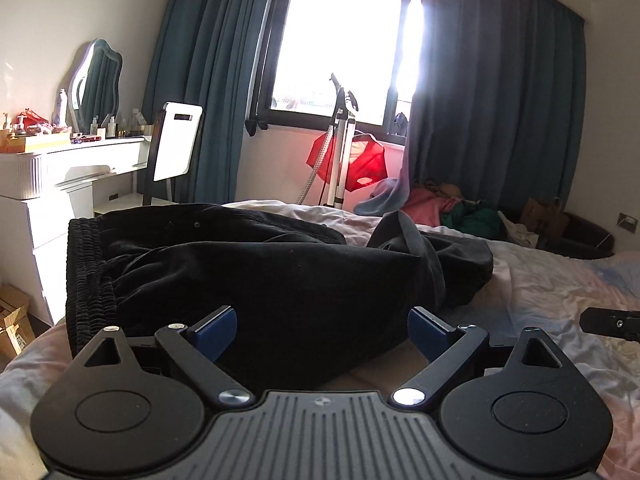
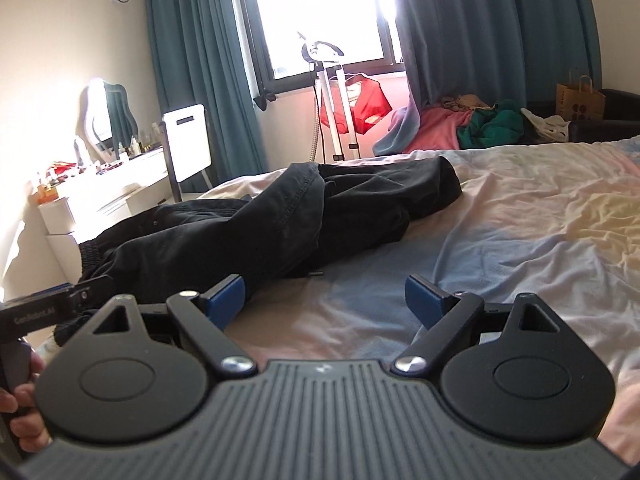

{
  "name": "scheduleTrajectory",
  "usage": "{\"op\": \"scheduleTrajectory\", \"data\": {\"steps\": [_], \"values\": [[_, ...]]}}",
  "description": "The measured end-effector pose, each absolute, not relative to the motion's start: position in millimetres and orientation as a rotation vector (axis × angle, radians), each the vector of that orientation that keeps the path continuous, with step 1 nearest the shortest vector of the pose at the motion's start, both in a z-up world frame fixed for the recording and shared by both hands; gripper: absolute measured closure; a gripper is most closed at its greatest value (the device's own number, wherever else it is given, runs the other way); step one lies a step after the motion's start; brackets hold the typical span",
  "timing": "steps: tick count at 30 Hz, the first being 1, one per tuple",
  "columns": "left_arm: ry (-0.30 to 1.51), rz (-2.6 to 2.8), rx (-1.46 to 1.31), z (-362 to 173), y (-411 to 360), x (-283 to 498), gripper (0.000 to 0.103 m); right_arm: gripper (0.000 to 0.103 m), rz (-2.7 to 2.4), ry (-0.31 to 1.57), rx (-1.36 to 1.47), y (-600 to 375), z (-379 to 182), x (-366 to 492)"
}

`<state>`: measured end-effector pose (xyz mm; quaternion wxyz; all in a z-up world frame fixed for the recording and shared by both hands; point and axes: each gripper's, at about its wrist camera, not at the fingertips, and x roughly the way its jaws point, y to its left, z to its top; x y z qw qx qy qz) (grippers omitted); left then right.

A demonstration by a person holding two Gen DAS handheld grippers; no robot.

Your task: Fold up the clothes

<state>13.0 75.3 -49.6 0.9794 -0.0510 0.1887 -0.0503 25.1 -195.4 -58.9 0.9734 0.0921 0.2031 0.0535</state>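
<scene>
Black trousers (image 1: 256, 268) lie crumpled across the bed, elastic waistband (image 1: 86, 280) at the left, legs folded over toward the right. In the right wrist view the same trousers (image 2: 304, 220) stretch from the left edge toward the bed's middle. My left gripper (image 1: 322, 330) is open just in front of the black cloth, its blue pads (image 1: 218, 330) apart with nothing pressed between them. My right gripper (image 2: 324, 300) is open over the bare sheet, right of the trousers. A hand (image 2: 24, 408) holds the left gripper's body at the lower left of the right wrist view.
The bed sheet (image 2: 520, 232) is pale and wrinkled. Beyond the bed are a white dressing table (image 1: 76, 160) with a mirror, a garment steamer (image 1: 340, 152) with a red item, teal curtains, a pile of coloured clothes (image 2: 460, 124) and a paper bag (image 2: 580, 98).
</scene>
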Motion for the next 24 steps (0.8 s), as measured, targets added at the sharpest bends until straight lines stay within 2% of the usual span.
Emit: {"op": "scheduleTrajectory", "data": {"steps": [8, 14, 19, 24], "values": [[0.529, -0.121, -0.073, -90, 63, 30, 0.007, 0.014, 0.063, 0.407, 0.188, -197, -55, 23], [0.498, -0.106, 0.054, -96, 47, 52, 0.007, 0.014, 0.059, 0.403, 0.234, -207, -51, 17], [0.450, -0.132, 0.102, -75, 17, 113, 0.008, 0.014, 0.042, 0.410, 0.316, -227, -53, 19], [0.412, -0.129, 0.113, -49, -27, 209, 0.008, 0.014, -0.002, 0.444, 0.355, -246, -68, 33]]}}
